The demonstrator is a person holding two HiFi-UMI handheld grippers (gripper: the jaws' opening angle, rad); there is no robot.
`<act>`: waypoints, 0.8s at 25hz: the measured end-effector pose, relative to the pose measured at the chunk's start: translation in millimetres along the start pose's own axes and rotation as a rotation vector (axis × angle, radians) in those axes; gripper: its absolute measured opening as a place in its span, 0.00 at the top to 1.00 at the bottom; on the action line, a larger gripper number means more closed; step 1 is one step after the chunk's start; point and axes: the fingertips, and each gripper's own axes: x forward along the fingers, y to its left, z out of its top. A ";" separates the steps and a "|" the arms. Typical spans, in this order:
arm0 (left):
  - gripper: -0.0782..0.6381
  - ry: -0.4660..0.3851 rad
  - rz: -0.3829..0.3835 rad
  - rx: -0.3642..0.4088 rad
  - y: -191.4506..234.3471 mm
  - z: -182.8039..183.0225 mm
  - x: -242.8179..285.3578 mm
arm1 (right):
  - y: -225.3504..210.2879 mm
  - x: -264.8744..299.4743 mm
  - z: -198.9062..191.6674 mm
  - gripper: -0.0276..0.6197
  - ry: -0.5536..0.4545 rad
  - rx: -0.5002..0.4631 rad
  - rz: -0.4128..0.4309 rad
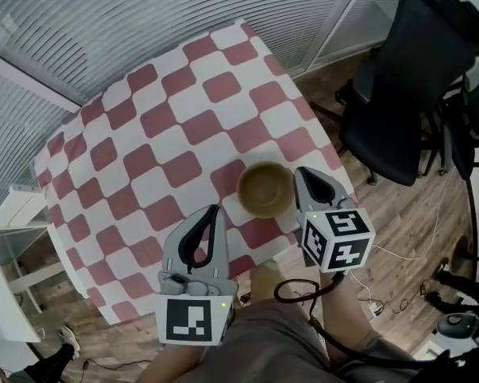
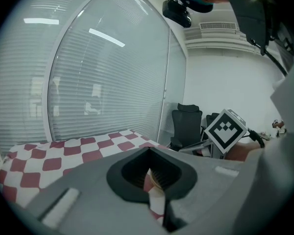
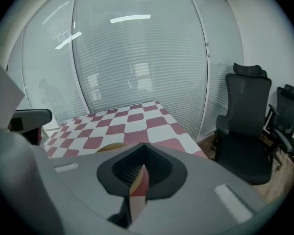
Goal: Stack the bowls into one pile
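A brown wooden bowl [image 1: 265, 188] stands near the front right edge of the table with the red-and-white checked cloth [image 1: 168, 126]. I cannot tell whether more bowls are nested inside it. My left gripper [image 1: 215, 210] hovers just left of the bowl and toward me, jaws together with nothing in them. My right gripper [image 1: 301, 171] sits close beside the bowl's right rim, also shut and empty. In the left gripper view a sliver of the bowl [image 2: 159, 180] shows through the gap behind the closed jaws of the left gripper [image 2: 149, 149]. The right gripper view shows the bowl's rim [image 3: 109, 146] peeking over the shut right gripper [image 3: 143, 145].
Two black office chairs [image 1: 407, 94] stand on the wooden floor right of the table. Cables lie on the floor [image 1: 383, 294] at the lower right. Glass walls with blinds [image 1: 104, 22] run behind the table. A white unit [image 1: 16, 206] stands at the left.
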 end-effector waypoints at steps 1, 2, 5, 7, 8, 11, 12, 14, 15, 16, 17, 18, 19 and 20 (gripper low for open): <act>0.89 -0.008 0.001 0.004 -0.9 3.8 -1.7 | 1.0 -2.9 4.3 0.91 -0.014 -0.003 0.001; 0.89 -0.018 0.004 0.008 -1.7 8.7 -4.4 | 3.1 -6.5 10.1 0.91 -0.031 -0.006 0.005; 0.89 -0.064 0.019 0.032 -0.9 30.7 -15.6 | 18.5 -20.2 38.3 0.91 -0.112 -0.028 0.042; 0.89 -0.108 0.038 0.064 4.1 50.8 -24.8 | 36.1 -30.3 63.7 0.91 -0.181 -0.050 0.089; 0.89 -0.130 0.052 0.079 7.6 61.1 -30.4 | 46.6 -36.6 76.1 0.91 -0.216 -0.061 0.118; 0.89 -0.178 0.105 0.115 22.2 90.8 -49.8 | 79.8 -61.4 110.4 0.92 -0.310 -0.106 0.191; 0.89 -0.195 0.128 0.128 29.3 102.1 -55.5 | 90.8 -69.3 123.1 0.92 -0.344 -0.126 0.213; 0.89 -0.239 0.186 0.160 45.8 126.8 -66.1 | 112.9 -82.5 149.7 0.92 -0.418 -0.170 0.257; 0.89 -0.262 0.215 0.179 53.2 138.5 -72.2 | 123.8 -89.0 160.9 0.92 -0.452 -0.190 0.278; 0.89 -0.284 0.241 0.199 59.1 148.5 -78.9 | 134.1 -95.5 169.6 0.92 -0.480 -0.209 0.297; 0.89 -0.304 0.263 0.220 63.6 156.7 -85.5 | 143.8 -101.7 176.4 0.92 -0.504 -0.226 0.313; 0.89 -0.322 0.280 0.238 67.3 162.9 -91.3 | 153.0 -107.2 182.1 0.92 -0.524 -0.243 0.327; 0.89 -0.335 0.295 0.250 71.1 167.1 -96.3 | 161.6 -111.6 187.2 0.92 -0.543 -0.260 0.340; 0.89 -0.346 0.310 0.255 75.1 170.0 -100.7 | 169.8 -115.3 191.9 0.92 -0.559 -0.277 0.352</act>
